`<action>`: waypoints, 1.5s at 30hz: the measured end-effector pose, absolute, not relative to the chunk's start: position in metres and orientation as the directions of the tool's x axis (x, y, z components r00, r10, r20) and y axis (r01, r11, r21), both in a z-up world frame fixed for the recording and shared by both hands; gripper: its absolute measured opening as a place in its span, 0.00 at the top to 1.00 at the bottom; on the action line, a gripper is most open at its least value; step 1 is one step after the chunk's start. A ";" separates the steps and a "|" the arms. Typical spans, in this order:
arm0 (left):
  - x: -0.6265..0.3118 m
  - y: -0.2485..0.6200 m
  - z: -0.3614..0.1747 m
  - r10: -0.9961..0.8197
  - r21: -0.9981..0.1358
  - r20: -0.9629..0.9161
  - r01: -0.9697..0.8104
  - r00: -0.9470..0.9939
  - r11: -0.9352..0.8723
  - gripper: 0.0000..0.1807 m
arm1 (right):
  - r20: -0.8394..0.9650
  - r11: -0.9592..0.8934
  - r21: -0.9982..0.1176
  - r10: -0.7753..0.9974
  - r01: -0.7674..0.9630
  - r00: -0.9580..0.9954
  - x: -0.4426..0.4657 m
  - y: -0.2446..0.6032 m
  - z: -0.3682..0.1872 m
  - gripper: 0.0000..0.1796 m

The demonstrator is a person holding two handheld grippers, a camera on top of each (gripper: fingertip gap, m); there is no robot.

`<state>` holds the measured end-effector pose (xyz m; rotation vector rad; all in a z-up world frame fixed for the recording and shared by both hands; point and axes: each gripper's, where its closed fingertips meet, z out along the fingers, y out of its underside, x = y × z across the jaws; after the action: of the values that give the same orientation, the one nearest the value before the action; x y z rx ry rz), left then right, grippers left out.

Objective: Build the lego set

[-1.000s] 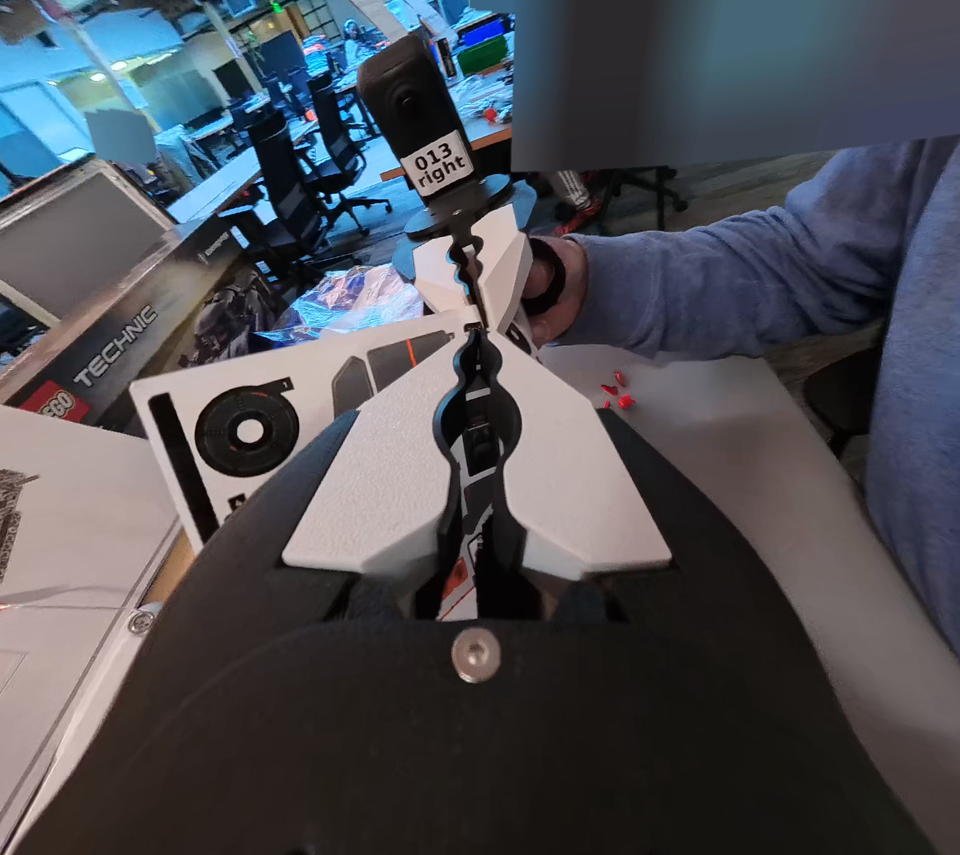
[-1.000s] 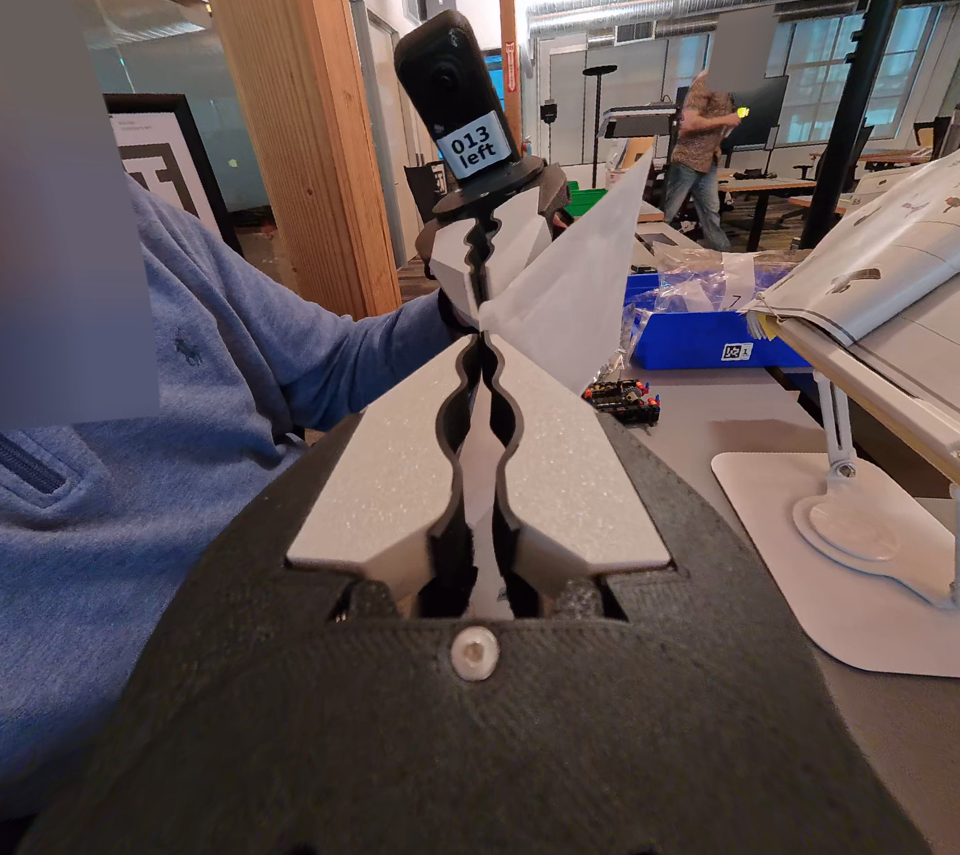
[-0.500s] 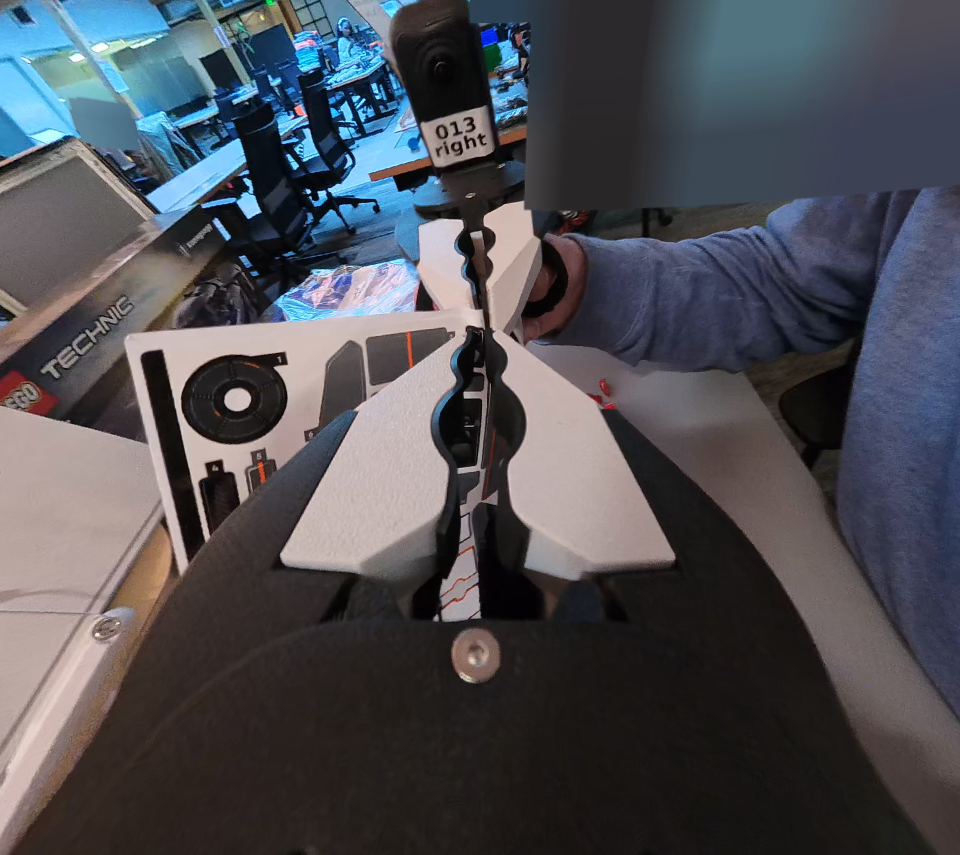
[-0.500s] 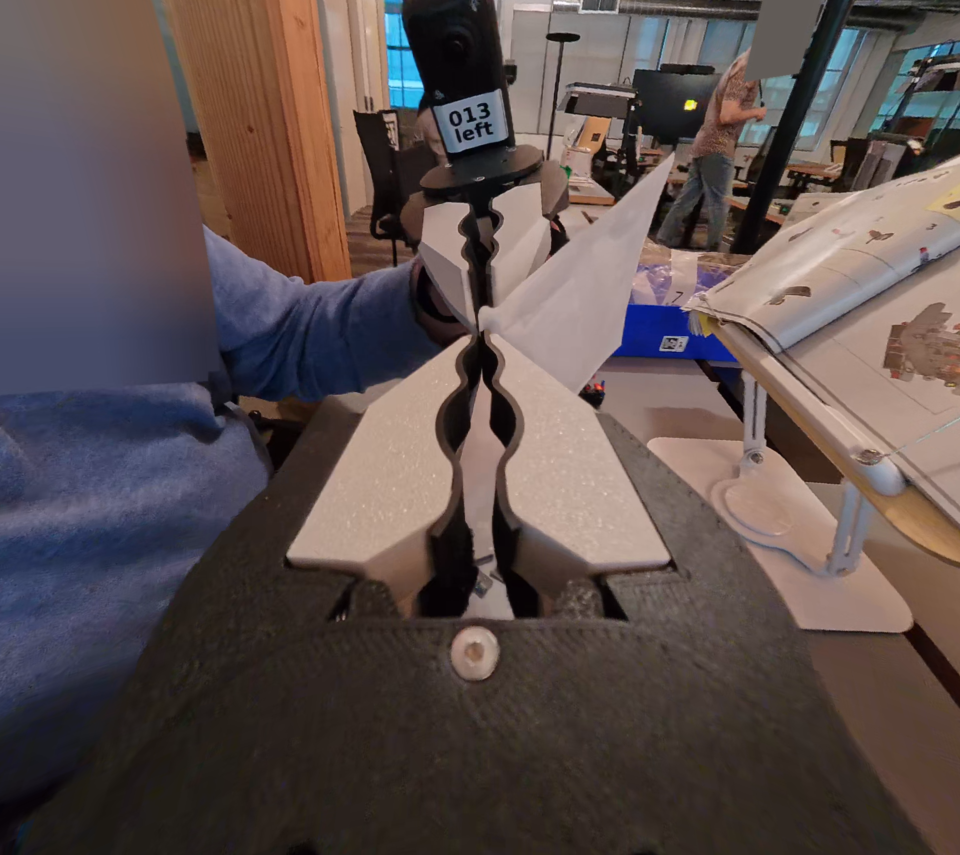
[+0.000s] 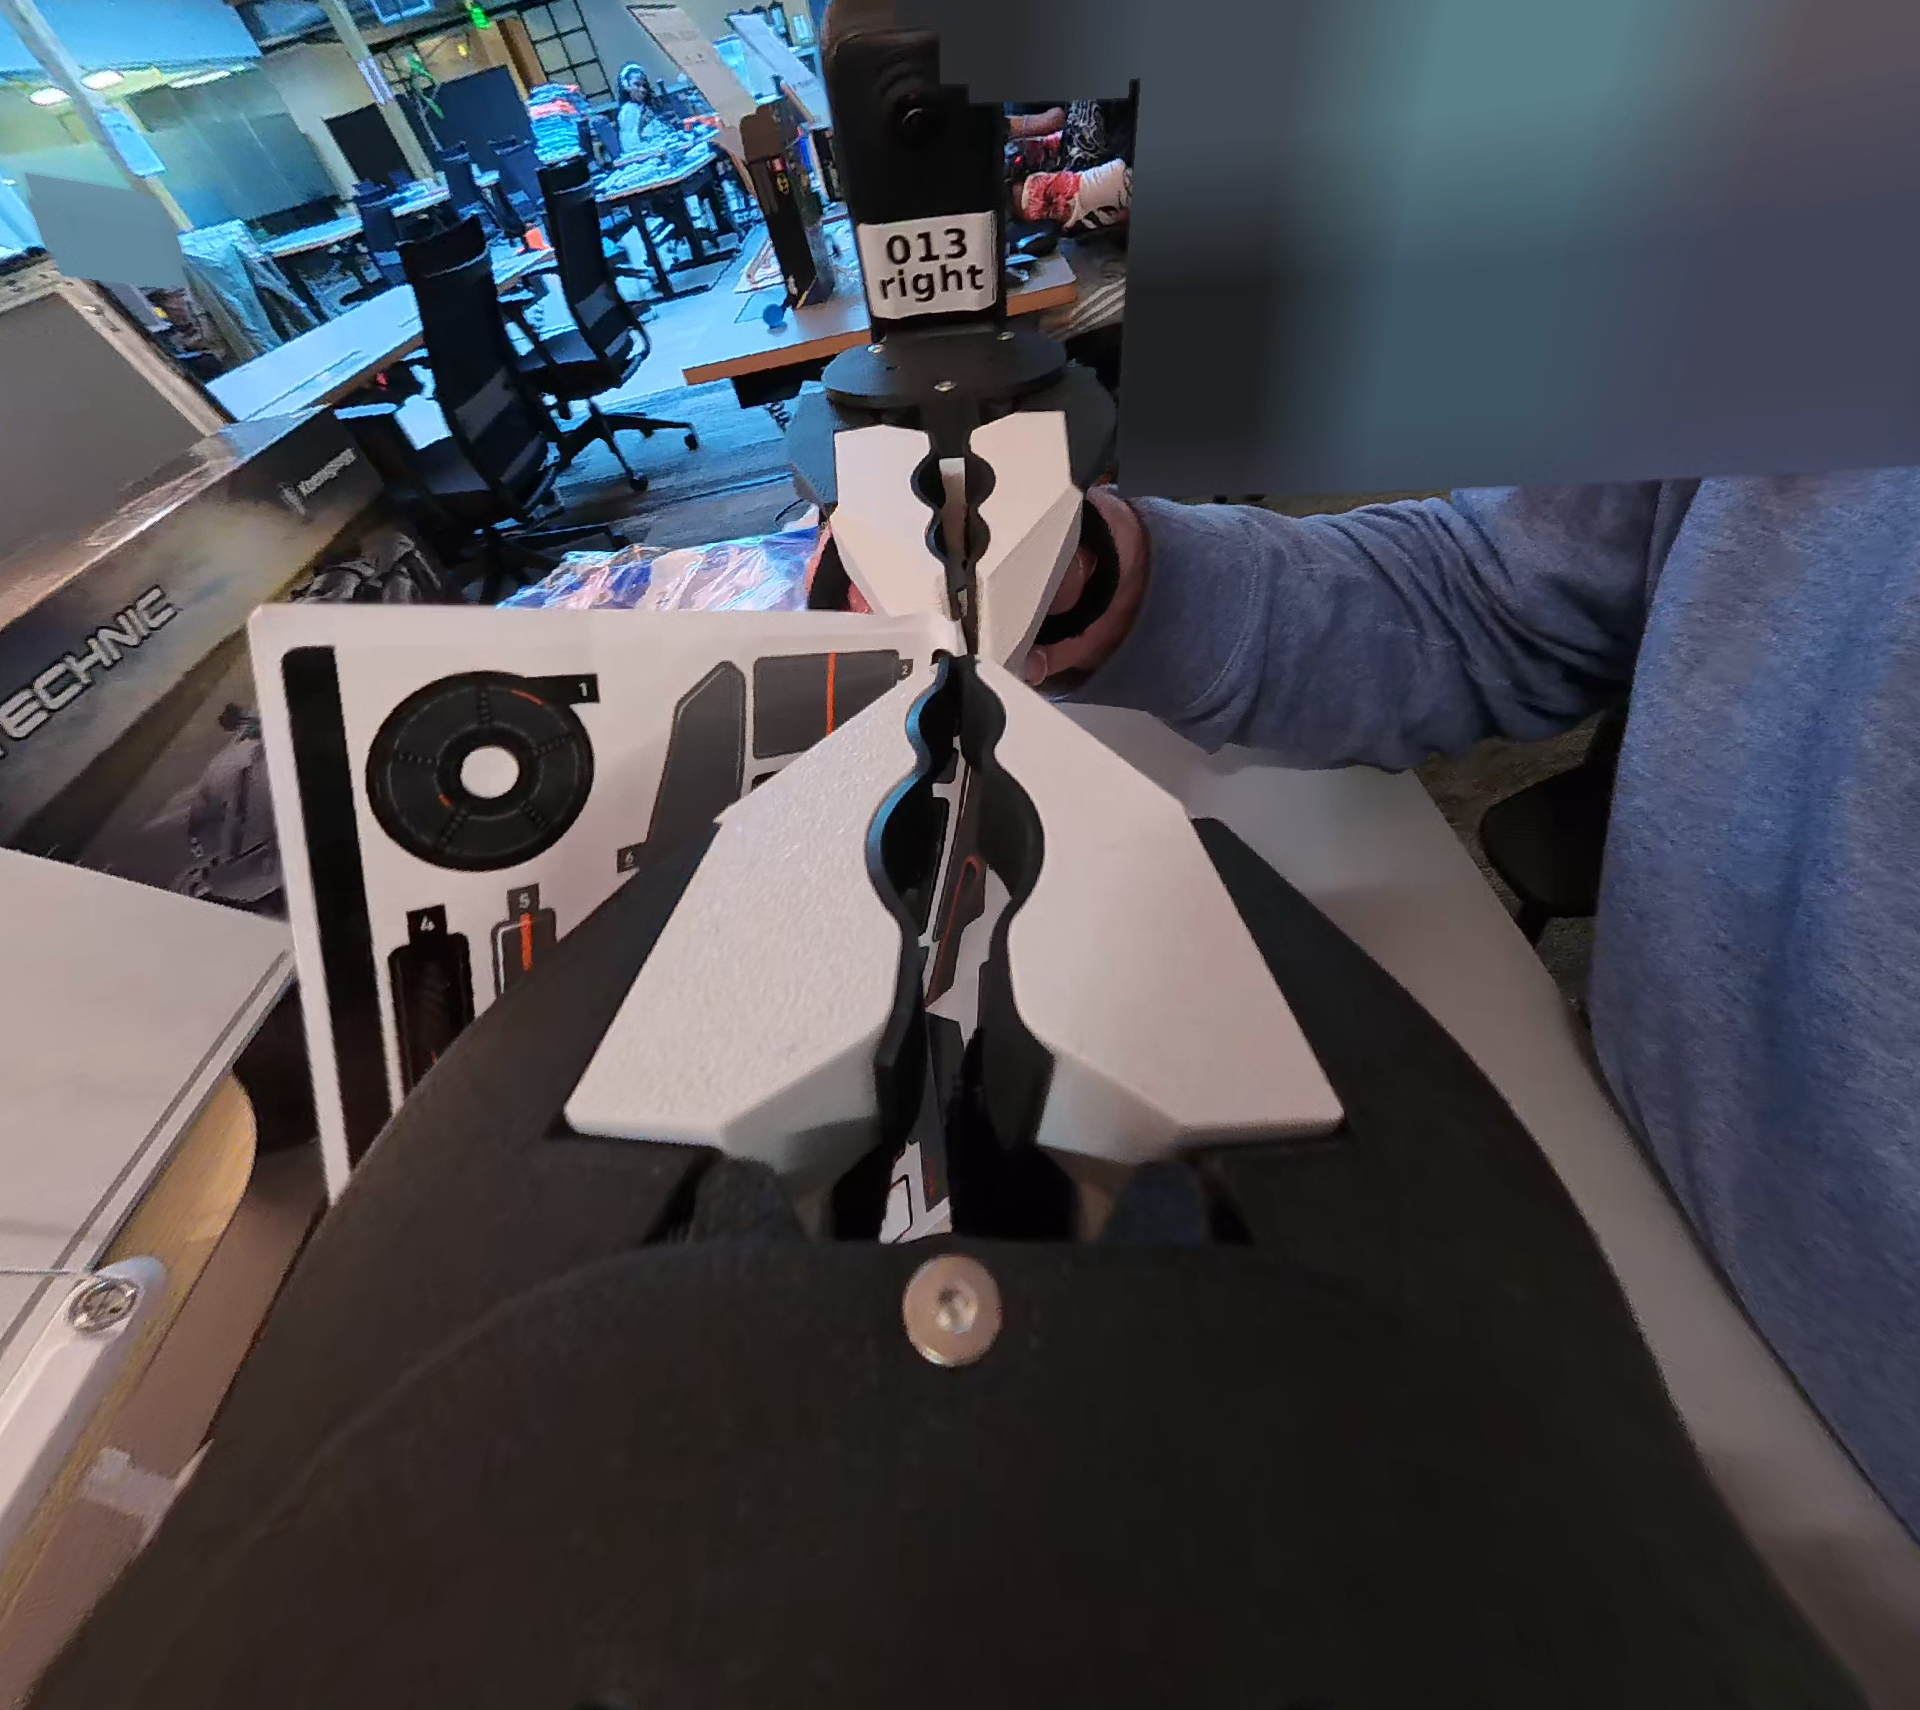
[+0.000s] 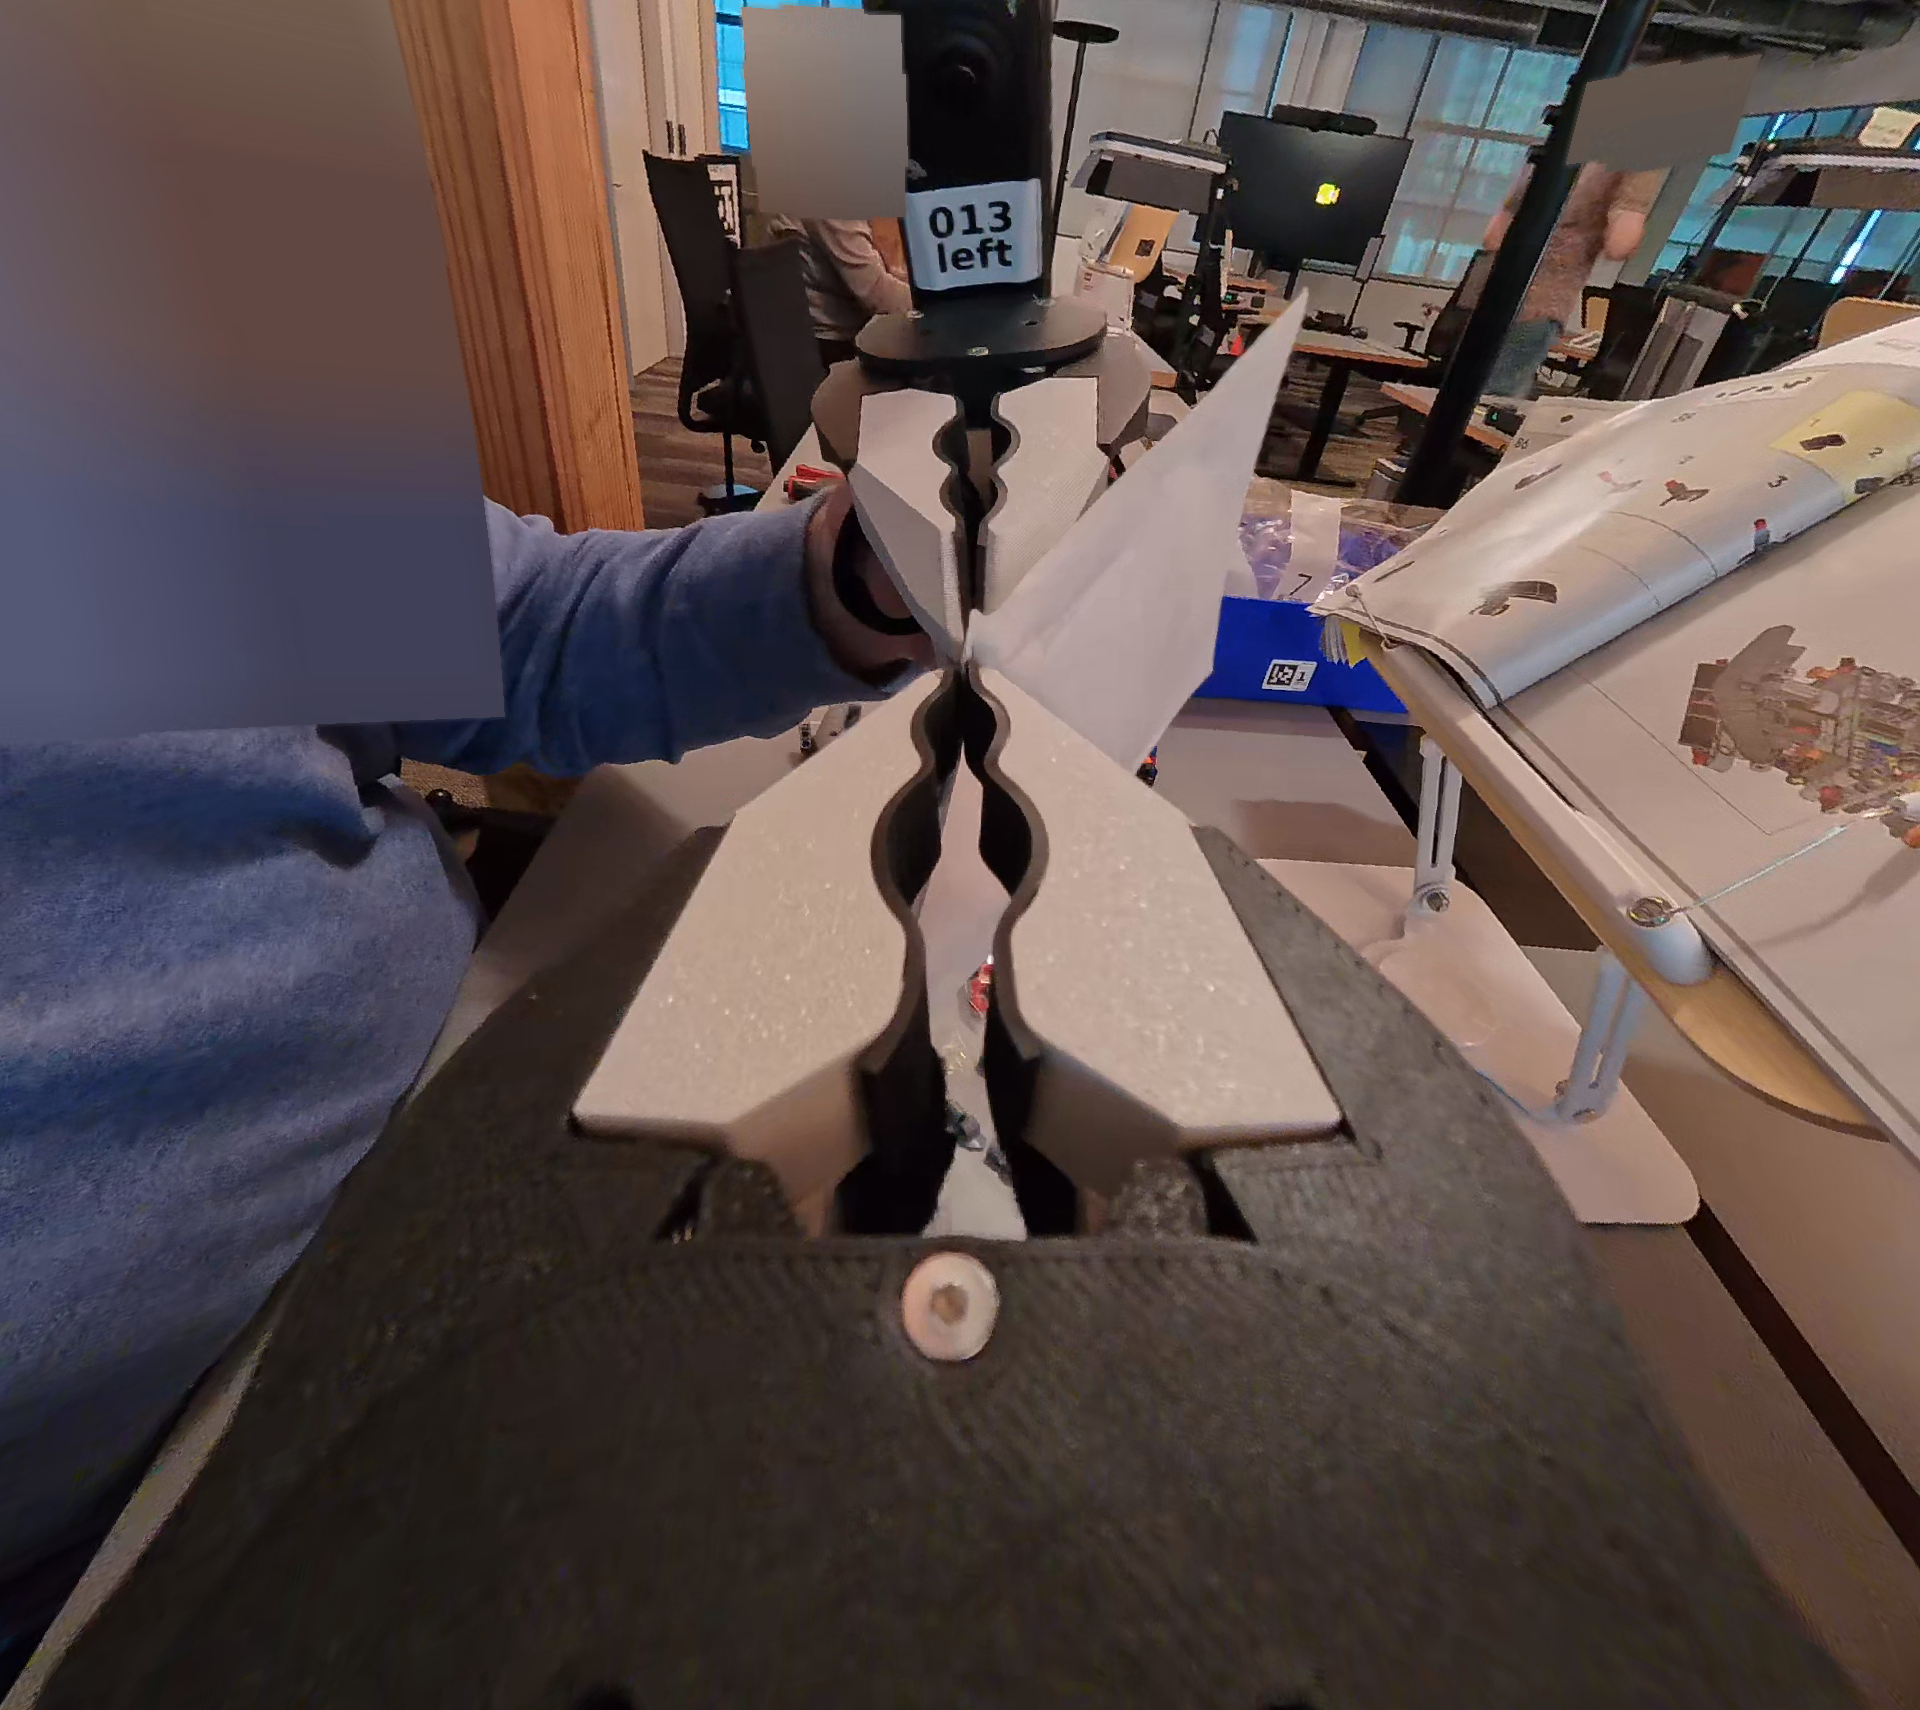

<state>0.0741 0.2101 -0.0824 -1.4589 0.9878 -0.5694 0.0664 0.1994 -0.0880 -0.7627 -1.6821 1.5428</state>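
A white paper sticker sheet (image 5: 499,787) printed with black and orange shapes is held upright on edge above the grey table (image 5: 1351,871). It is clamped by the left gripper (image 5: 961,673), whose white, wavy-edged fingers are closed on it, and its top corner at twelve o'clock is pinched by the right gripper (image 6: 966,673), likewise closed on the sheet. The two tips are seen almost touching. A blue plastic bin (image 6: 1288,652) at one o'clock in the right wrist view is half hidden by the sheet; its contents cannot be told. An open instruction booklet (image 6: 1662,580) is propped on a white stand (image 6: 1558,1068) at three o'clock. A dark cardboard box (image 5: 156,621) is seen at ten o'clock in the left wrist view.
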 end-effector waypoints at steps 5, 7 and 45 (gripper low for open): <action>0.075 0.210 -0.080 -0.849 -0.975 -0.176 -0.206 0.499 0.081 1.00 | 0.077 0.053 -0.997 0.802 -0.058 -0.592 0.067 0.199 -0.085 1.00; 0.076 0.209 -0.078 -0.858 -0.979 -0.164 -0.189 0.487 0.079 1.00 | 0.059 0.023 -0.998 0.790 -0.067 -0.610 0.068 0.197 -0.083 1.00; 0.025 0.165 -0.094 -0.780 -0.994 -0.086 -0.104 0.620 0.027 1.00 | -0.368 -0.278 -0.923 0.841 0.266 -0.397 0.053 0.232 -0.179 1.00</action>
<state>0.0252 0.1653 -0.0940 -1.4748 0.7861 -0.6153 0.0529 0.2321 -0.1788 -1.3717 -1.5272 1.7192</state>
